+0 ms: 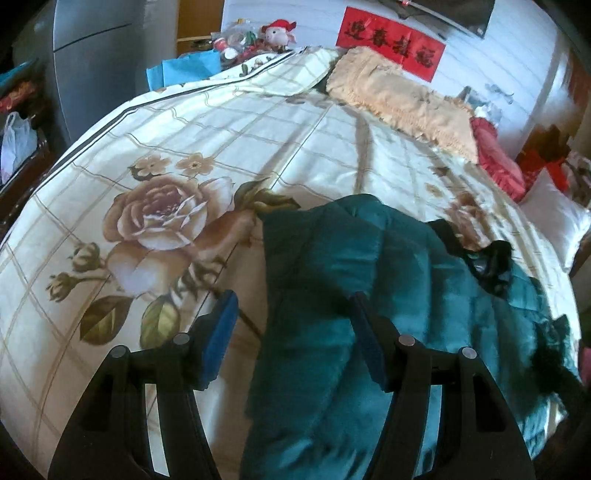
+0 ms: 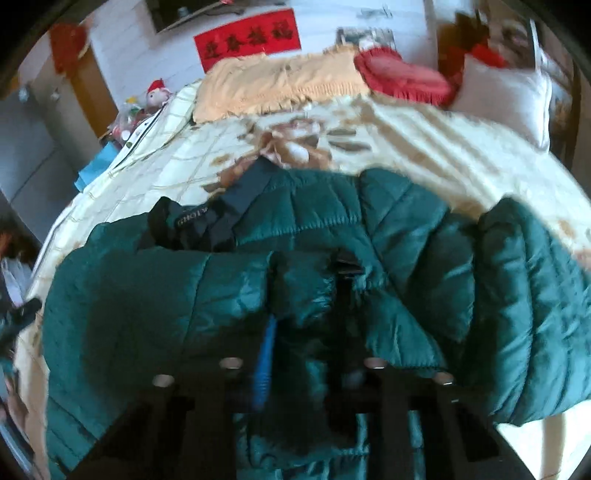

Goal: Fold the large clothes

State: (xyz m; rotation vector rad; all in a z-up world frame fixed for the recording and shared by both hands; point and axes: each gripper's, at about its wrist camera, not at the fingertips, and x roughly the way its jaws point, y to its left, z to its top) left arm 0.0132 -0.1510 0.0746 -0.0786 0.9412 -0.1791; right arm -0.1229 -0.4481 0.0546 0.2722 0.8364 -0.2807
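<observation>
A large teal quilted jacket (image 1: 332, 280) lies on a bed with a cream floral cover (image 1: 166, 206). My left gripper (image 1: 291, 306) is open above the jacket's left edge, one blue pad over the cover and the other over the jacket. In the right wrist view the jacket (image 2: 406, 229) spreads across the bed, its dark collar (image 2: 199, 225) at the left. My right gripper (image 2: 306, 325) is shut on a fold of the jacket's fabric, which bunches between the pads.
A beige blanket (image 1: 399, 99), a red cushion (image 1: 495, 158) and a white pillow (image 1: 554, 225) lie at the head of the bed. A red banner (image 1: 388, 51) hangs on the wall. A cluttered side table with a plush toy (image 1: 277, 33) stands at the far left.
</observation>
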